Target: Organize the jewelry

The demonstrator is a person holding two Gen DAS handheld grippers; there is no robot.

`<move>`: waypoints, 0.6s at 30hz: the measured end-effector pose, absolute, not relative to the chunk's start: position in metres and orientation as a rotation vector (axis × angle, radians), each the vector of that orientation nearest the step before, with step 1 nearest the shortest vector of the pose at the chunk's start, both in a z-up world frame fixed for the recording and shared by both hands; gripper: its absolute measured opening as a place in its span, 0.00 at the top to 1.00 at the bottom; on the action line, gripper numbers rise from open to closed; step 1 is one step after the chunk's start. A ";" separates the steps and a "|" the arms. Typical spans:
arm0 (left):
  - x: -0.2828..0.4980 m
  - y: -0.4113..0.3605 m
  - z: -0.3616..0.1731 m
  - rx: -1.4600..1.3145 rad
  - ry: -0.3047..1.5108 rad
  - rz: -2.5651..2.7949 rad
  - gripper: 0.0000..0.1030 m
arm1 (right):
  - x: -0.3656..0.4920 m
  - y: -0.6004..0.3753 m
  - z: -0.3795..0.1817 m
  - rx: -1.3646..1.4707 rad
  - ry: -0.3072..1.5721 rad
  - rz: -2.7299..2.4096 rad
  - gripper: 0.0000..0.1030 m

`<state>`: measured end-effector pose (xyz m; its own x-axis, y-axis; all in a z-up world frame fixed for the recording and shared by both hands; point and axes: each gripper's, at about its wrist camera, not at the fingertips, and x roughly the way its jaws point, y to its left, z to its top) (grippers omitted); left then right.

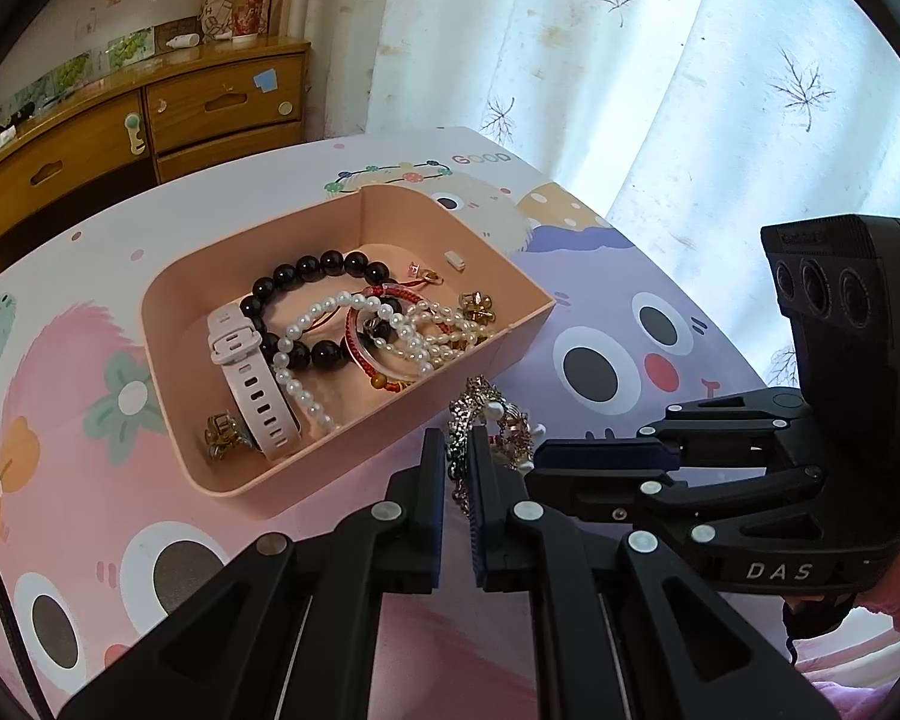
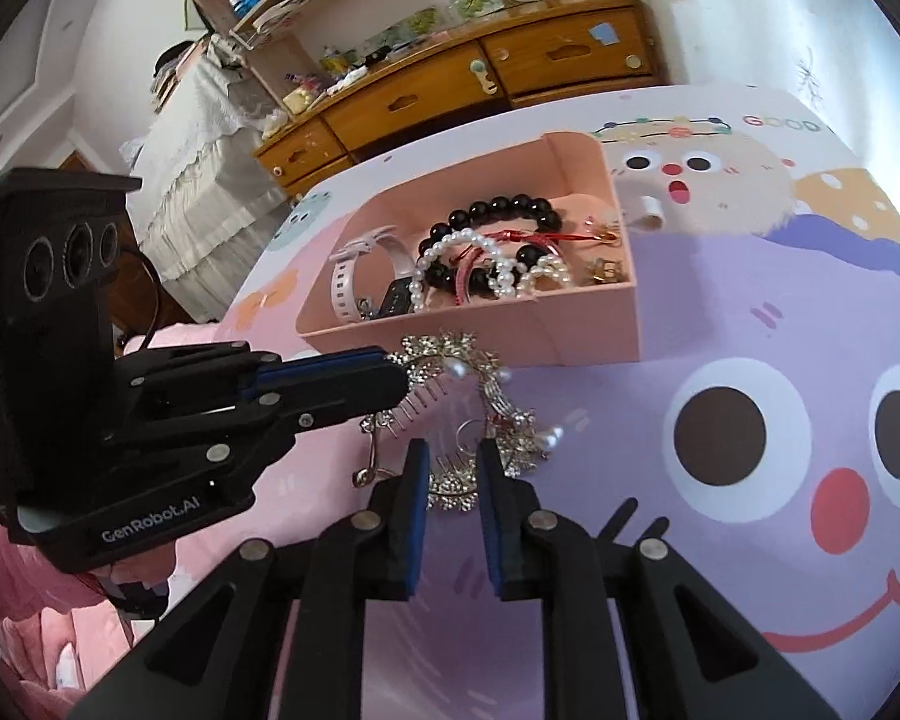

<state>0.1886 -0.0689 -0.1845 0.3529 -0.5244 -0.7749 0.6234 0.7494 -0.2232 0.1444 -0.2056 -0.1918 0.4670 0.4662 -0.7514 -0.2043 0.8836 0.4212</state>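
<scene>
A silver rhinestone hair comb with pearl drops [image 2: 468,396] lies on the cartoon-printed tablecloth [image 2: 750,312], just in front of the shallow pink plastic tray [image 2: 570,348] that holds bead and pearl bracelets. My left gripper [image 1: 457,462] is clamped shut on one end of the comb. My right gripper [image 2: 453,468] stands partly open, its pads either side of the other end, not yet pressing. To do this well, I would close the right gently, then lift both ends level over the tray wall. The gripper housings read "DAS" and "GenRobot.AI"; the cloth reads "GOOD".
</scene>
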 end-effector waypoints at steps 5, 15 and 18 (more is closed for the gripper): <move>0.189 -0.068 -0.185 0.116 0.960 -0.751 0.95 | 0.153 -0.200 -0.195 0.287 1.030 0.444 0.85; 0.180 -0.071 -0.180 0.140 0.941 -0.777 0.95 | 0.156 -0.202 -0.193 0.283 1.035 0.428 0.85; 0.178 -0.073 -0.179 0.158 0.933 -0.775 0.95 | 0.153 -0.207 -0.189 0.302 1.023 0.418 0.85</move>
